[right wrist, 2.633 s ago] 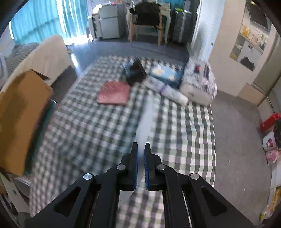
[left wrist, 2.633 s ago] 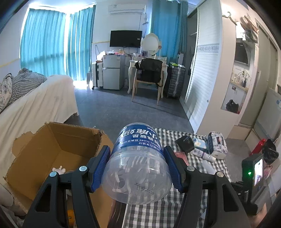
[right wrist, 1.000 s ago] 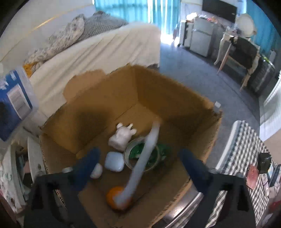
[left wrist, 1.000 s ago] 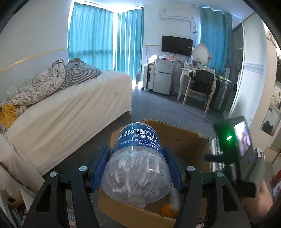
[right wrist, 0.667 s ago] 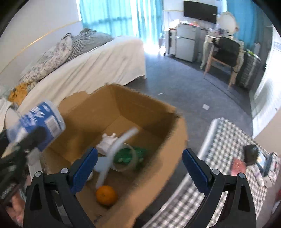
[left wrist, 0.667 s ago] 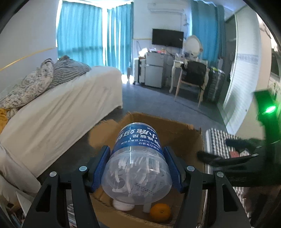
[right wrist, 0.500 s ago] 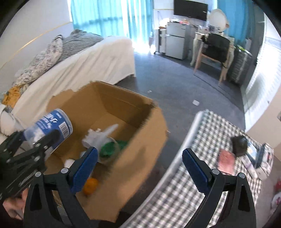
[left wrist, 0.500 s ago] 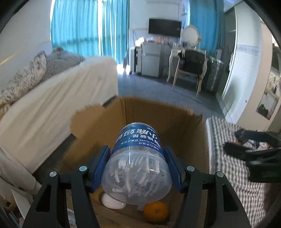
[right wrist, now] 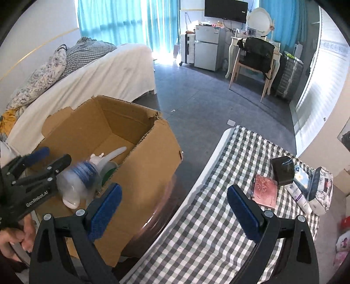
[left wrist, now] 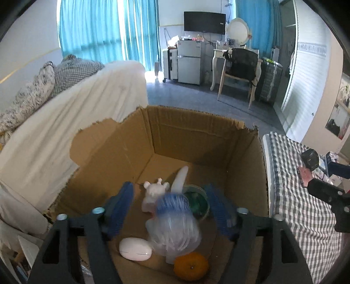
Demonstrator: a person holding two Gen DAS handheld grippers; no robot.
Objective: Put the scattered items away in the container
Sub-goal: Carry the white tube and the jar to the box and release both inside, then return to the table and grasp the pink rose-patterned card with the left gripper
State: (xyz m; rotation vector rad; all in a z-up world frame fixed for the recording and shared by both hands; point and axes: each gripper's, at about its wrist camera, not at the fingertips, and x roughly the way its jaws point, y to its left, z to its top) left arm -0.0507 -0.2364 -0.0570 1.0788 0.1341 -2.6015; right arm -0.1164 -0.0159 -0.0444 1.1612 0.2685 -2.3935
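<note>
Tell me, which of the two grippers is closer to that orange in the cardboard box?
Left. The left gripper hangs open over the cardboard box, directly above the orange. The right gripper, also open, is outside the box, over the checkered cloth's edge.

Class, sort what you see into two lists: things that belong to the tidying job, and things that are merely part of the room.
Belongs to the job:
cardboard box
clear jar with blue label, blurred between the open left tool
orange
pink notebook
black box
white tube

Just part of the room:
bed
chair
television
</note>
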